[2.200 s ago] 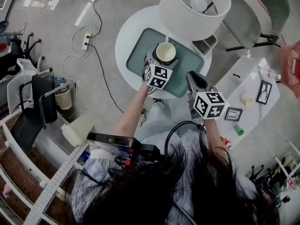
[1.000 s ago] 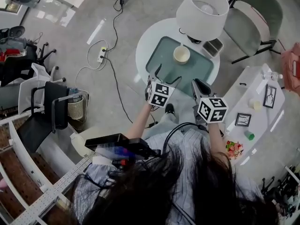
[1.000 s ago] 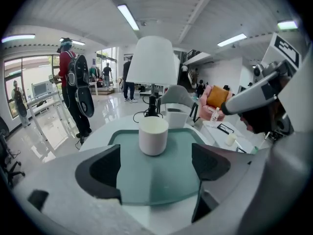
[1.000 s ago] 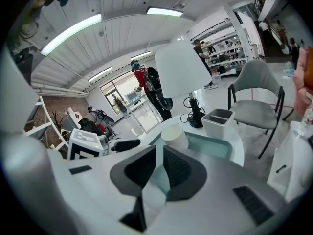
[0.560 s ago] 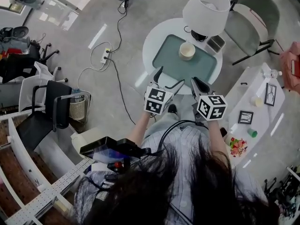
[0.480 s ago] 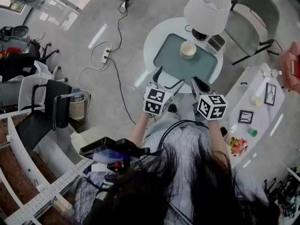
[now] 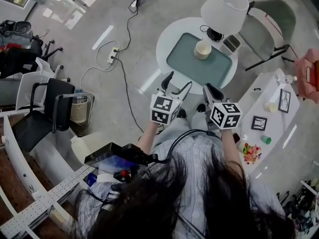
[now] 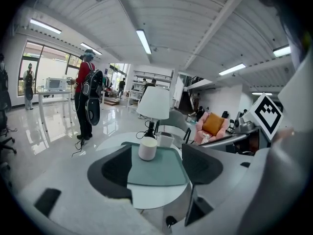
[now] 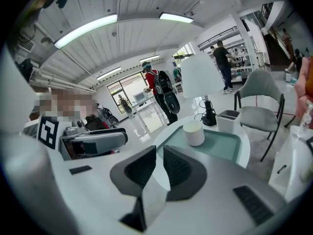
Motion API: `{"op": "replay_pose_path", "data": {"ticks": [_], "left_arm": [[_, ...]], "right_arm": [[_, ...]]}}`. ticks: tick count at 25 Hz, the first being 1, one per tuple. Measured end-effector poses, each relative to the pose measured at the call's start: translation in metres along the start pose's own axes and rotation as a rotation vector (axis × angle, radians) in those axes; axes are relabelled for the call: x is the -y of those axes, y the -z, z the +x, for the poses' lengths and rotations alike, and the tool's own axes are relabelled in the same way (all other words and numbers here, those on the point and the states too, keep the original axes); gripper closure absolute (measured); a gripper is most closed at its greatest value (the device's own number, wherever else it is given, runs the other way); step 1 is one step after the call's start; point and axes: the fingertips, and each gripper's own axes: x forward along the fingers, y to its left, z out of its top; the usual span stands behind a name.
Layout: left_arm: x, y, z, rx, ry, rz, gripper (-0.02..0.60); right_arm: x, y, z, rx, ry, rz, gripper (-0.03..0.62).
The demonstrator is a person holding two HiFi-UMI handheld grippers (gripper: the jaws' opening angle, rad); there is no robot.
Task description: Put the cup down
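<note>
Plain cream cup point(image 7: 202, 49), seemingly empty, upright on teal mat point(image 7: 192, 63) on the bench point(image 7: 166, 43). Left gripper point(image 7: 178, 80) fingers apart, closing on nothing; right gripper point(image 7: 209, 87) fingers together.

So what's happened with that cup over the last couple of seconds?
The left gripper let go of the cup, now standing on the green mat, and drew back toward the person with the right gripper; its empty jaws are closing. The lamp and table stayed put.

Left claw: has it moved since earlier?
Yes. The left claw pulled back off the mat to the table's near edge, leaving the cup; its empty jaws are closing.
</note>
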Motion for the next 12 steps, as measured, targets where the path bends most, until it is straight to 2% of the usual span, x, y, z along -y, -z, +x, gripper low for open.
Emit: {"op": "replay_pose_path", "data": {"ticks": [5, 8, 12], "left_arm": [[0.004, 0.008, -0.01, -0.008, -0.014, -0.045, 0.333], [0.014, 0.016, -0.012, -0.017, -0.005, -0.07, 0.361], [0.033, 0.023, -0.009, -0.024, 0.003, -0.059, 0.4]], "right_arm": [[-0.005, 0.009, -0.012, -0.009, -0.003, 0.012, 0.533], [-0.006, 0.018, -0.022, -0.023, -0.006, 0.018, 0.533], [-0.005, 0.031, -0.035, -0.034, -0.011, 0.018, 0.533]]}}
